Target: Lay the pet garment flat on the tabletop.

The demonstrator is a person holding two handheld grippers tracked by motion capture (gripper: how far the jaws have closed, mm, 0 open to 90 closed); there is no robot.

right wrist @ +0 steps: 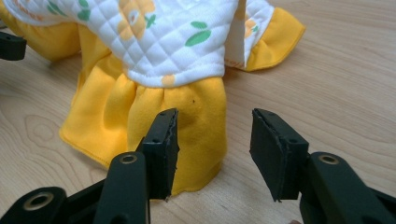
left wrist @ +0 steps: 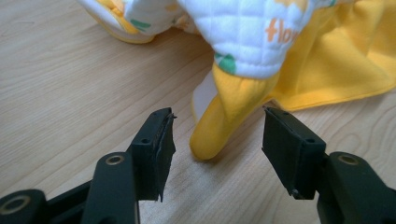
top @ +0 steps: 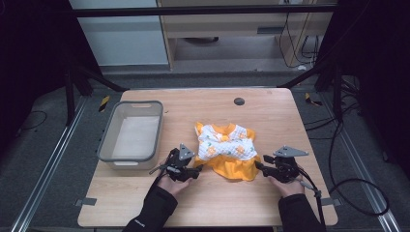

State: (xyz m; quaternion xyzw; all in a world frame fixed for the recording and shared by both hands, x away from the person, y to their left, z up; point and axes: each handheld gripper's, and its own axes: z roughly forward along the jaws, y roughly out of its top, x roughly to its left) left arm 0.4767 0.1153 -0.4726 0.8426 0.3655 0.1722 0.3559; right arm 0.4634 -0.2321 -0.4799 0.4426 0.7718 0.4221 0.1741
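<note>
A small child's dress – white quilted top, yellow skirt – lies crumpled at the centre of the desk, right of the grey plastic bin. The left gripper stands with its jaws apart around a yellow fabric tip, not pressing it. The right gripper is open too, at the skirt's hem. The dress looks light, soft and floppy – it will probably sag, so hems and corners are the best places to pinch.
</note>
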